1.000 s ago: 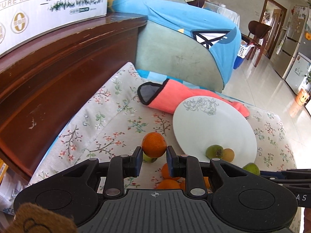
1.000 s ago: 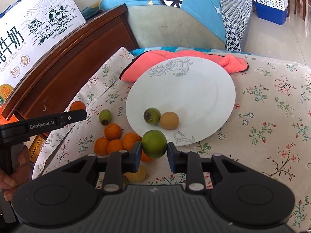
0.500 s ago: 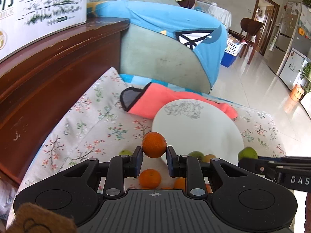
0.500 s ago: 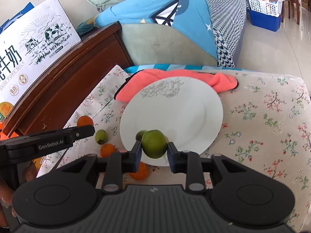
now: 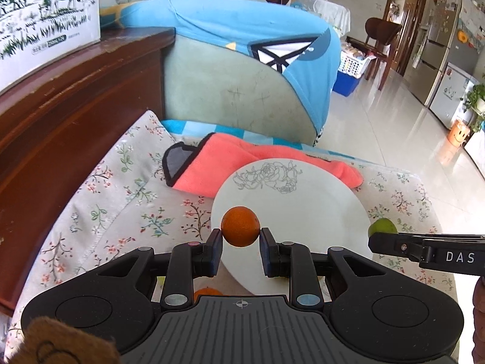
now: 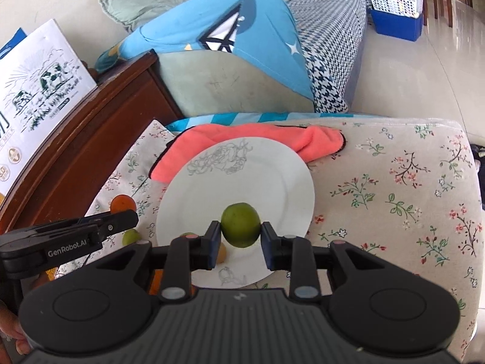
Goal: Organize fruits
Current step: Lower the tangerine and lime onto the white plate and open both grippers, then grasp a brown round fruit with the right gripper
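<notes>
Right wrist view: the right tongs [image 6: 240,230] grip a green fruit [image 6: 240,225] above the plate's [image 6: 272,179] near half. The left tongs [image 5: 240,236] grip an orange [image 5: 240,226] over the plate's near-left rim, farther from its centre.

The right gripper [image 6: 240,234] clamps a round green fruit [image 6: 240,225] above the white round plate with a grey rose print [image 6: 266,179]. At nine o'clock the left gripper [image 6: 119,212] holds an orange fruit [image 6: 122,203]. At twelve o'clock, a coral-pink cloth [image 6: 257,136] lies under the plate's far rim on the floral cushion [image 6: 394,188].
</notes>
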`<state>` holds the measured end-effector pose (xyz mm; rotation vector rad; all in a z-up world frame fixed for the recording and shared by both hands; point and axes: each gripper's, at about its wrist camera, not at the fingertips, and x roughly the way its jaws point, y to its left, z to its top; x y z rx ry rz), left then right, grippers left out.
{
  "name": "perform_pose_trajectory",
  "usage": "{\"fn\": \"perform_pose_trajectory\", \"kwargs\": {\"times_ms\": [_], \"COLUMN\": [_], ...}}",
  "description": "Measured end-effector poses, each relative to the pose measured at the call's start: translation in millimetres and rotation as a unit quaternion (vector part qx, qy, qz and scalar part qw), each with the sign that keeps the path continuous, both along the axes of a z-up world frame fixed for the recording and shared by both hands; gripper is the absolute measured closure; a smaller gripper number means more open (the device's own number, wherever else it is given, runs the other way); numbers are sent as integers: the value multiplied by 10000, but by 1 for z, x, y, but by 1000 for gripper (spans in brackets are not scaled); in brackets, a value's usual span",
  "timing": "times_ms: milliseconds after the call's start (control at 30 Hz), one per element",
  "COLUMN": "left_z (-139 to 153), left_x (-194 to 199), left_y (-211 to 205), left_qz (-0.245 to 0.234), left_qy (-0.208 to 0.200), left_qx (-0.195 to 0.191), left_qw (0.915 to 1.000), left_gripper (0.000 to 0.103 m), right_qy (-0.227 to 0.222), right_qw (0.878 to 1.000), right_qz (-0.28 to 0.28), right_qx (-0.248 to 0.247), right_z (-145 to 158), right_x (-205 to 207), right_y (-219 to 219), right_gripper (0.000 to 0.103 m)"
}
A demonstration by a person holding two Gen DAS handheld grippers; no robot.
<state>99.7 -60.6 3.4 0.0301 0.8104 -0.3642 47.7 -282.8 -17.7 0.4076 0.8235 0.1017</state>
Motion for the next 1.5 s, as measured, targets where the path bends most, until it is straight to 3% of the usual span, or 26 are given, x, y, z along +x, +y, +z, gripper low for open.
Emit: {"fn": "perform_pose_trajectory", "kwargs": {"times_ms": [433, 867, 1100, 1367, 1500], "left_z": [-24, -20, -9, 8, 9], "left_x": [22, 22, 19, 3, -10], "left_y": [-8, -15, -9, 12, 25], "left_qz": [266, 275, 481, 629, 651], "left_qy": [489, 435, 349, 125, 229], "left_qx": [-123, -219, -164, 22, -28], "left_qw": [9984, 9984, 9981, 9979, 9976], "left_gripper": [79, 77, 51, 43, 43], "right_qy": [294, 287, 179, 85, 114], "right_qw": [9994, 9985, 9988, 9996, 9997], "right_qz": [-65, -273, -268, -45, 98], "right_qx": [193, 388, 379, 249, 178], "right_z": [-27, -32, -23, -10, -9], "right_x": [19, 28, 25, 6, -6], "right_y": [-2, -7, -6, 6, 14], "right_gripper": [74, 71, 71, 71, 71]}}
